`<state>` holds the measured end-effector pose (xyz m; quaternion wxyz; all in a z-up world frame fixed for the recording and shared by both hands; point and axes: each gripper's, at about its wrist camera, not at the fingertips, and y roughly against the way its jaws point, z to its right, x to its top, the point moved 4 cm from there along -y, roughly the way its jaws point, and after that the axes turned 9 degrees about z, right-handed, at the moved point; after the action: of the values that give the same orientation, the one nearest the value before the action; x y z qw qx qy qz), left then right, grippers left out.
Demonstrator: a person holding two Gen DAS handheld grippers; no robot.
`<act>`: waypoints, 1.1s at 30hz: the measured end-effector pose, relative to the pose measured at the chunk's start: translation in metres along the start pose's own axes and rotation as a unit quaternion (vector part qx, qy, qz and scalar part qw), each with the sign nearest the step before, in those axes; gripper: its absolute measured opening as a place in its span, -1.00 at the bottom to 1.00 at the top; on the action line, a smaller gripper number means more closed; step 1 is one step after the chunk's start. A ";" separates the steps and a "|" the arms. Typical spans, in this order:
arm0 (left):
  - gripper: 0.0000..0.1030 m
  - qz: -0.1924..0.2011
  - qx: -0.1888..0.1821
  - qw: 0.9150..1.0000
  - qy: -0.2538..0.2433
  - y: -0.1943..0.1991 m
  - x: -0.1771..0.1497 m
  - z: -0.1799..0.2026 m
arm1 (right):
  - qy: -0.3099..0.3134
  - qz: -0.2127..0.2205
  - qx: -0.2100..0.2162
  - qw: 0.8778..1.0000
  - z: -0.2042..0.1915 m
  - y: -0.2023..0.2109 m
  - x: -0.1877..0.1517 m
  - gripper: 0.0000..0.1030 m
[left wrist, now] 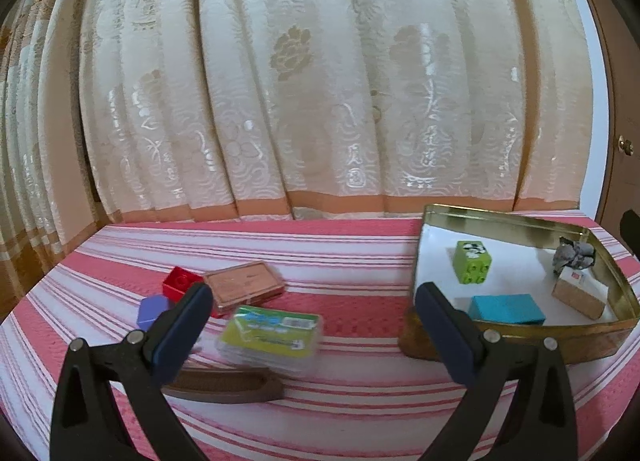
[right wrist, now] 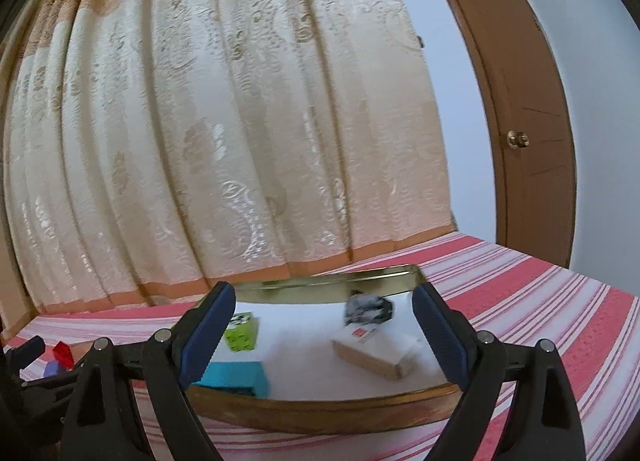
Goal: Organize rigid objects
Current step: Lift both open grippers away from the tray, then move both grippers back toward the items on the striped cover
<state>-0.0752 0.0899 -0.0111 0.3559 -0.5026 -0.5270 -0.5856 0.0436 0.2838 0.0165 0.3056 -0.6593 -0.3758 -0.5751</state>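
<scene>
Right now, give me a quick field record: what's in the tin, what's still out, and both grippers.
surface: striped pink cloth
tin: green block, teal box, tan box, grey crumpled wad
still out: red brick, purple block, pink case, green-labelled clear case, brown piece
left gripper: open, empty
right gripper: open, empty

Glossy gold metal tin (left wrist: 520, 335), textured woven striped cloth (left wrist: 340, 413), shiny brocade curtain (left wrist: 320, 81), clear plastic case (left wrist: 276, 331).
</scene>
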 end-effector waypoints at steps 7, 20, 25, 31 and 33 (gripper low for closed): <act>0.99 -0.004 0.014 1.000 0.004 -0.003 0.000 -0.022 | 0.003 -0.016 0.028 0.999 -0.032 0.001 -0.008 0.78; 0.99 -0.024 0.048 0.999 0.010 -0.015 -0.004 -0.083 | 0.018 -0.065 0.099 0.993 -0.102 0.004 -0.028 0.78; 0.99 -0.048 0.065 0.996 0.025 -0.026 -0.009 -0.120 | 0.023 -0.097 0.137 0.986 -0.130 0.004 -0.039 0.78; 0.99 -0.067 0.098 0.992 0.032 -0.035 -0.015 -0.159 | 0.032 -0.146 0.173 0.974 -0.160 0.001 -0.055 0.78; 0.99 -0.076 0.111 0.990 0.029 -0.038 -0.017 -0.173 | 0.029 -0.173 0.184 0.967 -0.167 0.000 -0.063 0.78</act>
<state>-0.1443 -0.0738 -0.0268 0.3793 -0.4016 -0.6150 -0.5627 -0.0485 0.1353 -0.0205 0.3281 -0.5003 -0.5741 -0.5590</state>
